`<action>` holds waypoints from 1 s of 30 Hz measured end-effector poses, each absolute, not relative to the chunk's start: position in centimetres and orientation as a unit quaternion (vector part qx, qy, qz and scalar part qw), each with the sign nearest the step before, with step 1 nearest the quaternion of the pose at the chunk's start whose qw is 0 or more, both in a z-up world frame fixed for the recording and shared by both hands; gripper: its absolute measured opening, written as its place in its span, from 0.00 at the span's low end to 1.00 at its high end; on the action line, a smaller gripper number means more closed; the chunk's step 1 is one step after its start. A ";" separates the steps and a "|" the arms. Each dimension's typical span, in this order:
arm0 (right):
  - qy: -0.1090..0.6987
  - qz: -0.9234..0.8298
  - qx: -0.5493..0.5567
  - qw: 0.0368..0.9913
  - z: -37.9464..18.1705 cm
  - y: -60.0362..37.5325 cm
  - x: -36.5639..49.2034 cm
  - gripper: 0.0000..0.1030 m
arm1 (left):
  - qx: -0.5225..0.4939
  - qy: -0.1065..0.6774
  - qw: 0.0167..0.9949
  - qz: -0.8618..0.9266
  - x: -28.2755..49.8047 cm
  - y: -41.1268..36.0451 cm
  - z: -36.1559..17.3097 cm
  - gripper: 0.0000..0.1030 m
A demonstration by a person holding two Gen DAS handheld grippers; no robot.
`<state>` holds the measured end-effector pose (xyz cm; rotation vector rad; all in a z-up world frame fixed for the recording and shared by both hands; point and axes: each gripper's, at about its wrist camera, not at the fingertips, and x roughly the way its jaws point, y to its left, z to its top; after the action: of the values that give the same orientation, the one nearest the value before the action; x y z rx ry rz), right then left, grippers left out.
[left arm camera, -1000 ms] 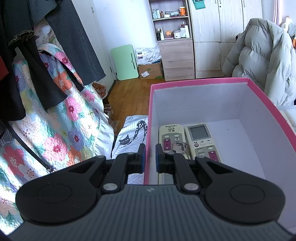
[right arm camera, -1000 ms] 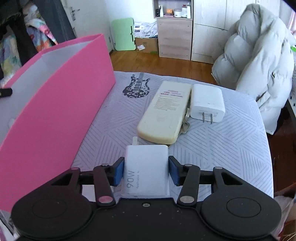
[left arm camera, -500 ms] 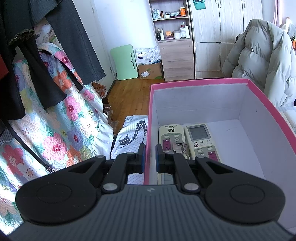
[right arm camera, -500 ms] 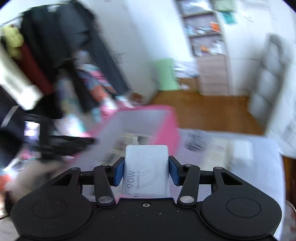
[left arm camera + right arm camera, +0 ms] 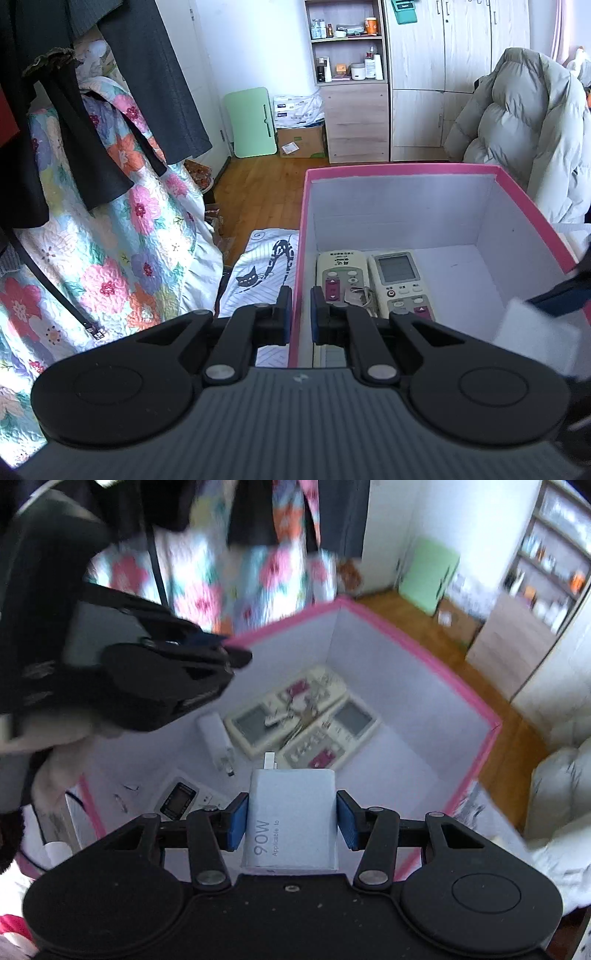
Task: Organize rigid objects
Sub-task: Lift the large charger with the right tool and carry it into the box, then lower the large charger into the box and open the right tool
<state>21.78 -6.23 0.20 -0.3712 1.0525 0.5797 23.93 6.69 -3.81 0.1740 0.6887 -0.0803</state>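
Observation:
My left gripper (image 5: 300, 314) is shut on the left wall of the pink box (image 5: 388, 169), which is white inside. Two cream remotes (image 5: 341, 273) (image 5: 400, 280) lie side by side on its floor with a bunch of keys (image 5: 356, 293) on them. My right gripper (image 5: 291, 819) is shut on a white 90W charger (image 5: 291, 812) and hangs over the open box (image 5: 424, 653), tilted down. Below it lie the remotes (image 5: 280, 709), a white plug adapter (image 5: 214, 734) and a small display remote (image 5: 181, 797). The charger (image 5: 535, 332) shows blurred at the right edge of the left wrist view.
A floral quilt (image 5: 110, 240) and dark hanging clothes (image 5: 147, 74) crowd the left side. A puffy grey coat (image 5: 517, 122) sits behind the box on the right. The box rests on a cat-print bed cover (image 5: 258, 273). Wooden floor and cabinets (image 5: 354, 122) lie beyond.
My right gripper has swung with the charger from over the bed, where a remote and adapter lay, to above the open box, rolling as it went. The left gripper stayed clamped on the box wall.

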 end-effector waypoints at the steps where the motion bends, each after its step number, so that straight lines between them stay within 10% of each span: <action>1: 0.498 0.268 -0.177 0.806 -0.2 -6.0 22.3 0.53 | 0.081 0.338 0.937 -0.040 24.0 6.8 -3.8 0.08; 17: 0.561 0.230 -0.302 0.736 -4.4 -4.1 22.4 0.53 | 0.079 0.336 0.938 -0.045 23.9 6.7 -3.9 0.08; 30: 0.520 0.280 -0.159 0.791 2.5 -8.0 18.6 0.53 | 0.073 0.334 0.938 -0.047 23.9 7.1 -3.9 0.08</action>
<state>18.57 -7.97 2.50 -0.3427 1.1193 0.6016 23.85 7.08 -3.90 0.1499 0.6825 -0.0955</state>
